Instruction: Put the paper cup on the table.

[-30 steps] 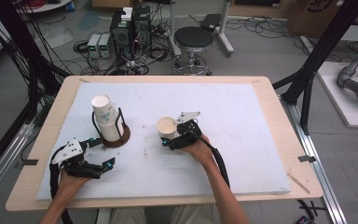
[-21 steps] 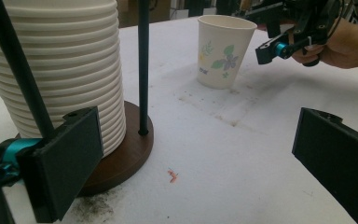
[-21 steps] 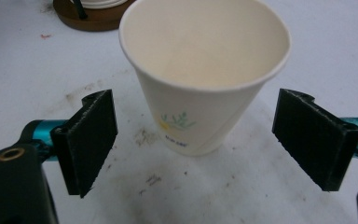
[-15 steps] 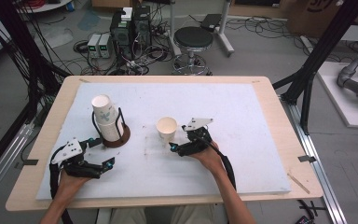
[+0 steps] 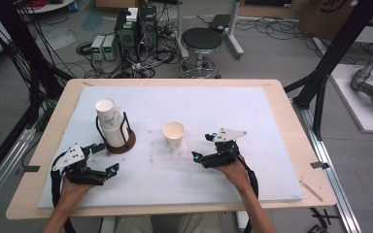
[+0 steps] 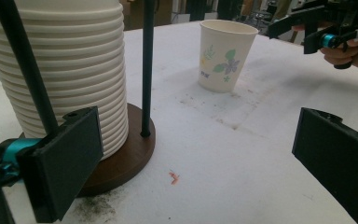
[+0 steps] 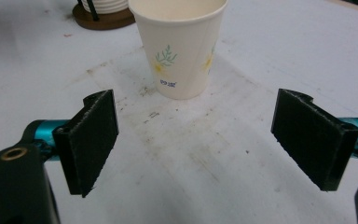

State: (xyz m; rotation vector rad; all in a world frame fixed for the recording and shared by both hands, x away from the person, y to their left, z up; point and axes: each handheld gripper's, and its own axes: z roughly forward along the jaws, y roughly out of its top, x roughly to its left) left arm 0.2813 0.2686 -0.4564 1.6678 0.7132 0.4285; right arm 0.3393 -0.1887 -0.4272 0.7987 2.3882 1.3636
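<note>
High view showed one white paper cup with a floral print standing upright, mouth up, alone on the white table, between a ribbed cup stack in its brown-based holder and the right gripper. Both the right and left gripper had fingers spread, empty.

1 loose paper cup, 1 cup stack on 1 holder, 2 grippers.

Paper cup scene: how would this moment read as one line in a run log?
right tongs: open, empty, apart from paper cup | cup: upright on table | left tongs: open beside cup stack
</note>
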